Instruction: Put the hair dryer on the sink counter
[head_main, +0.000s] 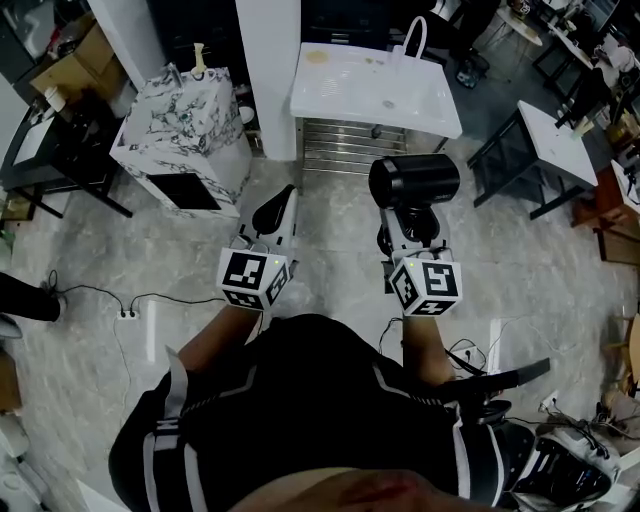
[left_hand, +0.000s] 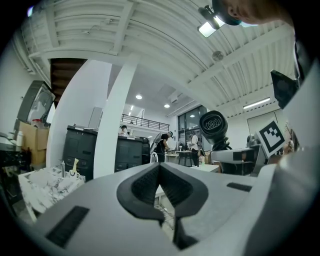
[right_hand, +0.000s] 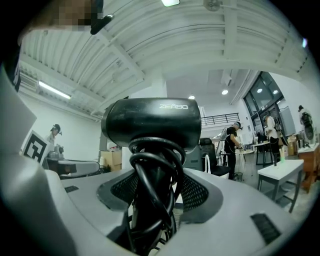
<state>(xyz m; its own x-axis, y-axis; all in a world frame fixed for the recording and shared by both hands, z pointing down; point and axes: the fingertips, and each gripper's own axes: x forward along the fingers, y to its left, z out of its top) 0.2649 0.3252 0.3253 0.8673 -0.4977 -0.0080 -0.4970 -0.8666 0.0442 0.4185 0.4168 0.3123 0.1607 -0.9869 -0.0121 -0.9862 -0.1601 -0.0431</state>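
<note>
A black plastic hair dryer (head_main: 414, 180) is clamped by its cord-wrapped handle in the right gripper (head_main: 408, 238), well short of the white sink counter (head_main: 350, 90); the left gripper (head_main: 274, 214) is seen closed and empty.

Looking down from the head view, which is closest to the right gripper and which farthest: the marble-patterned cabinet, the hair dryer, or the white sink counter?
Measured from the right gripper:
1. hair dryer, gripped between its jaws.
2. white sink counter, straight ahead.
3. marble-patterned cabinet, ahead and well off to the left.

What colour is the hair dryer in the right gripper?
Black; the hair dryer shows best in the right gripper view.
</note>
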